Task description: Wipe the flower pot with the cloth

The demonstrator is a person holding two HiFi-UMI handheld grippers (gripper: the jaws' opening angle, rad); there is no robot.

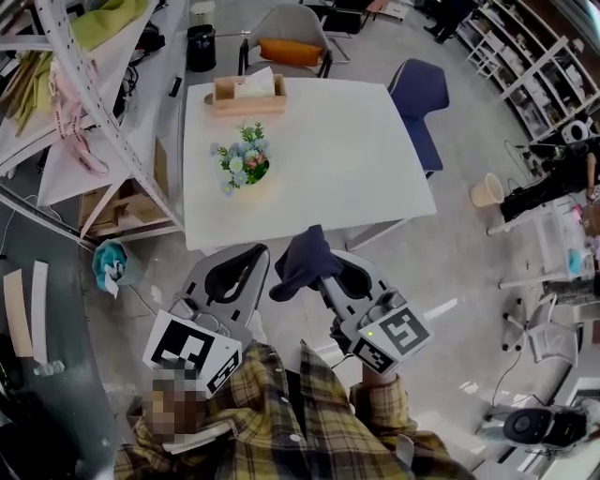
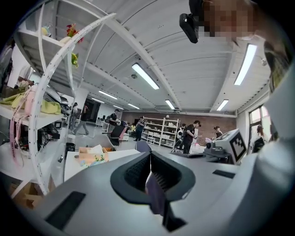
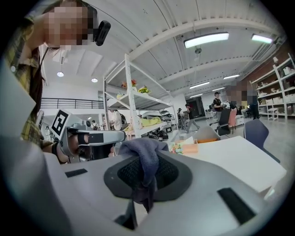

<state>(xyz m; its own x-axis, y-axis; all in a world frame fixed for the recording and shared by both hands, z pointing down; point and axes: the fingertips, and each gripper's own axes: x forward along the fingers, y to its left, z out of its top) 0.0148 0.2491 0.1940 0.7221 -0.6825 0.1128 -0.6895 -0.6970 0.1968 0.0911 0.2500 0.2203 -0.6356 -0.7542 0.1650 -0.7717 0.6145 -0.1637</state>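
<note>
"White table (image 1: 375, 169) ahead of your fingers: what sits on it?"

"Two things. One flower pot (image 1: 246, 167) of pale blue and pink blooms stands well beyond my fingertips, a little to their left. One wooden tissue box (image 1: 248, 96) sits farther still, by the far edge. Past the table are two chairs, one blue chair (image 1: 417, 94) and one grey chair (image 1: 281, 19) with an orange cushion (image 1: 291, 52)."

"And the cloth?"

"One dark blue cloth (image 1: 305, 258). My right gripper (image 1: 328, 274) has its jaws closed on it, and it bunches over their tips. My left gripper (image 1: 251, 258) is closed tight just beside it. A thin purplish sliver shows in its seam, and I cannot tell what that is."

"Your pose?"

"Both grippers side by side, pointing nearly level at the table, tips short of its near edge."
</note>
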